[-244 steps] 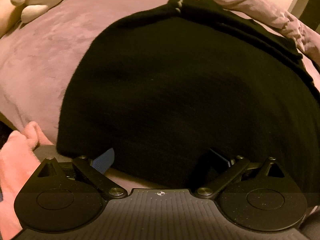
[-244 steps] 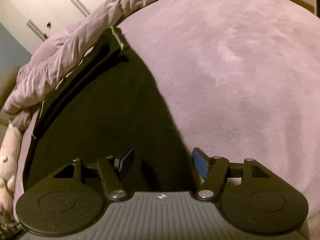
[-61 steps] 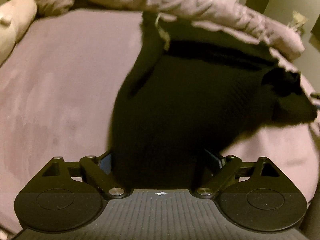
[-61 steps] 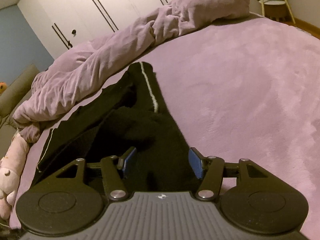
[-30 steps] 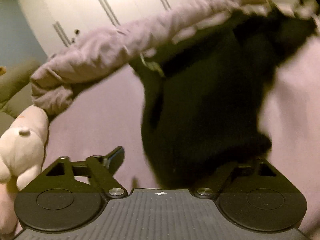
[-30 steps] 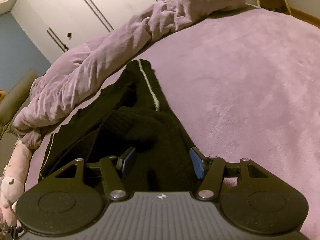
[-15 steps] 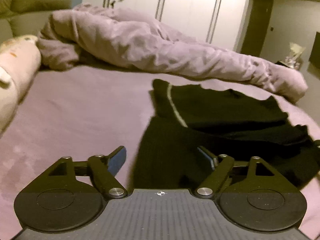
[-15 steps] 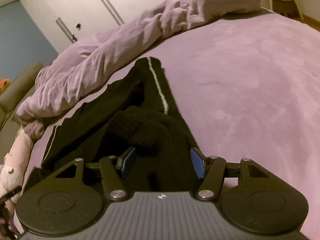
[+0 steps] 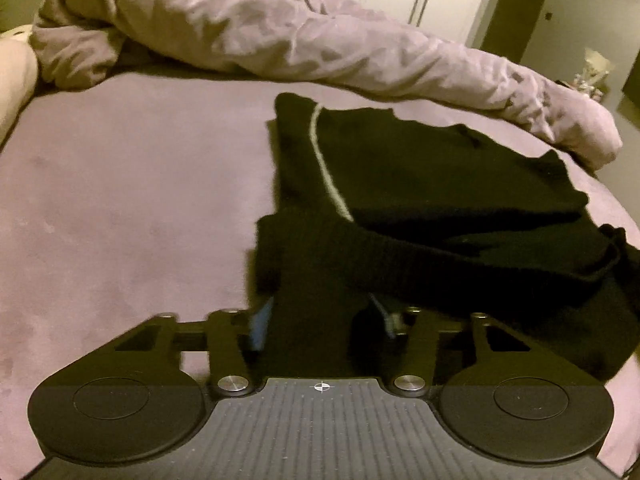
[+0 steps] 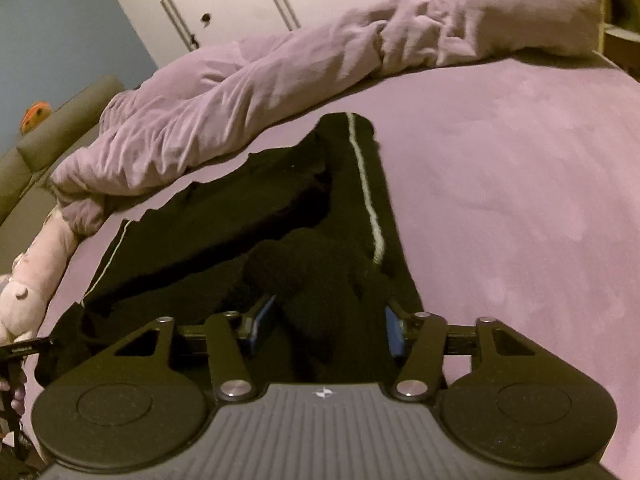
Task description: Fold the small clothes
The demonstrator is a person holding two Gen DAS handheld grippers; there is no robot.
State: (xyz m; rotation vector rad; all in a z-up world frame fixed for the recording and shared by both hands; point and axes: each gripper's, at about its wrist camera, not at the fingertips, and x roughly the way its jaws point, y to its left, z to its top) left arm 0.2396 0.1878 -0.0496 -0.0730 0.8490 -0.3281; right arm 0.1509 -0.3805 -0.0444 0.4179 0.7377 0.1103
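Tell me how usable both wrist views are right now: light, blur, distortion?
Left wrist view: dim yellowish light, the black garment nearly textureless, its near left edge smeared, the bed bowed by fisheye. Right wrist view: same warm dimness, fairly sharp, the garment's pale stripe clear, folds between the right gripper's fingers lost in black.

Room on the bedspread, duvet blocks the back

Bare purple bedspread (image 10: 520,208) lies right of the black garment (image 10: 280,216); the bunched duvet (image 9: 280,36) walls off the far edge, with a plush toy (image 10: 36,272) at the left.
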